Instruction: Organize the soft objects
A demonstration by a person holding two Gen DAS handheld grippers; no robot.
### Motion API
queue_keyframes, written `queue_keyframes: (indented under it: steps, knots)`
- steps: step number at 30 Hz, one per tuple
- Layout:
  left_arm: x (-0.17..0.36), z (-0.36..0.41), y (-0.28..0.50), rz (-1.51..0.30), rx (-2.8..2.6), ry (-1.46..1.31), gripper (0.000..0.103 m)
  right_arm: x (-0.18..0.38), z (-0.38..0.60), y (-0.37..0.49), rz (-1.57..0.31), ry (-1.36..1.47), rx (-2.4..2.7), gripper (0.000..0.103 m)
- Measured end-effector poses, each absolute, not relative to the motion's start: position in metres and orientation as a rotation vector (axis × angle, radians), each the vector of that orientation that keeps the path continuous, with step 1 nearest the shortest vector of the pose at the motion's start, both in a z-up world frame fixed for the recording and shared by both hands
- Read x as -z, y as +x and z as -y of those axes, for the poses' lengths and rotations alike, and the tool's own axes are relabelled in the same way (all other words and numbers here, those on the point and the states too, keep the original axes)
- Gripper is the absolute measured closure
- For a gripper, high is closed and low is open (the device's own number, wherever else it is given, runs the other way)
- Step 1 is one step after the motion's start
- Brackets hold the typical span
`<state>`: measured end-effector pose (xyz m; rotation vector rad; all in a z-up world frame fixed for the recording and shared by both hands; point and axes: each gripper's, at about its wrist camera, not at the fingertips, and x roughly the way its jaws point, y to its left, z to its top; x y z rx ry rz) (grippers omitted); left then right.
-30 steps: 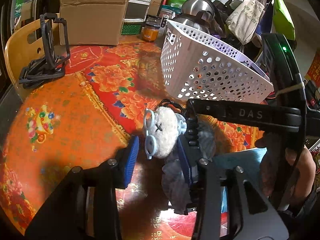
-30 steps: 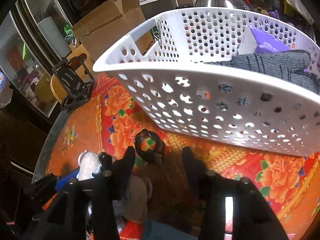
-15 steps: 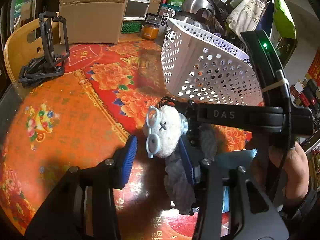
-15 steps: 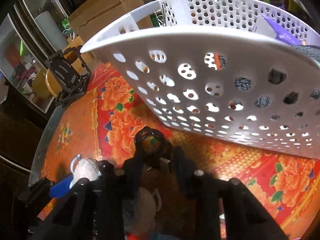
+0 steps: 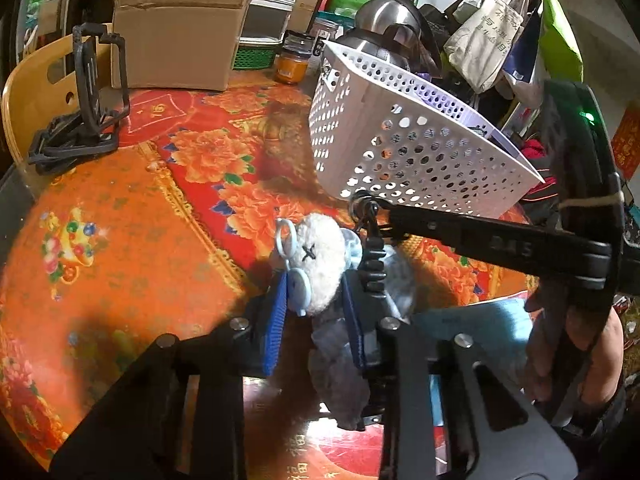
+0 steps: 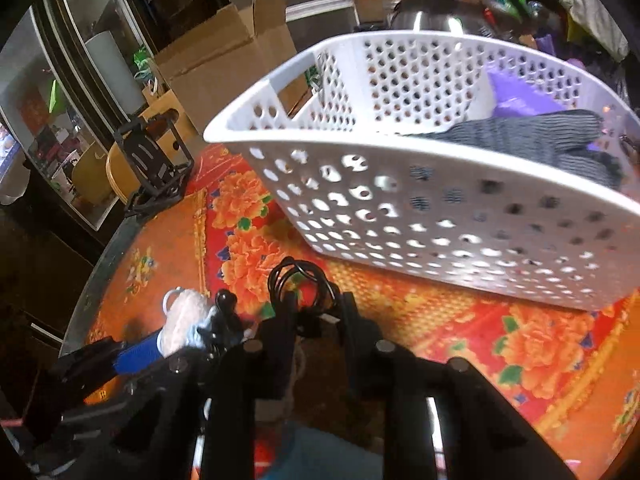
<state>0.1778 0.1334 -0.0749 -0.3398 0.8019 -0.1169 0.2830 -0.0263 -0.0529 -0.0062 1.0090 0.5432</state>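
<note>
Left wrist view
Your left gripper (image 5: 316, 300): its blue pads are pressed against both sides of the plush toy (image 5: 320, 264), so you hold the toy.
Plush toy: white fluffy head with a cross-stitch eye and pale blue glasses, at the centre of the picture; its grey-blue body hangs down between the fingers.
Your right gripper (image 5: 366, 216): its black arm crosses in from 3 o'clock, the tip just right of the toy's head, with a loop of black cable (image 5: 362, 210) at the tip.
Basket (image 5: 400, 148): white and perforated, at 1 o'clock from the toy, tilted, standing on the tablecloth (image 5: 120, 240).
Tablecloth: orange and red, with flowers.
Cardboard box (image 5: 176, 32): at 11 o'clock, at the far side of the table.
Black stand (image 5: 80, 120): at 9 to 10 o'clock, well apart from the toy.
Steel kettle (image 5: 384, 20): behind the basket at 12 o'clock.

Right wrist view
Your right gripper (image 6: 316, 312): fingers drawn narrow, closed on the coiled black cable (image 6: 300, 280) at 6 o'clock from centre.
Plush toy (image 6: 184, 316): at 8 o'clock, just left of your right gripper, with the left gripper's blue pad (image 6: 136, 354) beside it.
Basket (image 6: 440, 184): fills 12 to 3 o'clock; a grey ribbed knit (image 6: 520, 140) and a purple item (image 6: 516, 92) lie inside.
Black stand (image 6: 154, 168): at 10 o'clock.
</note>
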Motion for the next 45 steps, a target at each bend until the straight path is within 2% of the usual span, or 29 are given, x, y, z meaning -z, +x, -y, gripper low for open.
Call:
queue_keyframes:
  steps: [17, 23, 27, 33, 37, 41, 45]
  knots:
    - [0.033, -0.114, 0.155, -0.710, 0.130, -0.300, 0.081, 0.004, 0.111, 0.238, -0.868, 0.031, -0.531, 0.084]
    - [-0.004, -0.112, 0.150, -0.666, 0.133, -0.294, 0.081, -0.023, 0.137, 0.224, -0.809, 0.040, -0.529, 0.084]
    - [-0.047, -0.111, 0.156, -0.616, 0.137, -0.295, 0.081, -0.055, 0.156, 0.221, -0.749, 0.043, -0.515, 0.084]
    - [-0.117, -0.099, 0.192, -0.550, 0.131, -0.265, 0.081, -0.101, 0.171, 0.243, -0.677, 0.008, -0.462, 0.084]
    - [-0.145, -0.087, 0.231, -0.541, 0.121, -0.253, 0.081, -0.114, 0.172, 0.269, -0.670, -0.024, -0.423, 0.084]
    - [-0.143, -0.078, 0.281, -0.582, 0.106, -0.266, 0.081, -0.110, 0.169, 0.300, -0.700, -0.048, -0.404, 0.084]
    - [-0.120, -0.074, 0.327, -0.642, 0.089, -0.278, 0.081, -0.094, 0.161, 0.329, -0.742, -0.045, -0.413, 0.084]
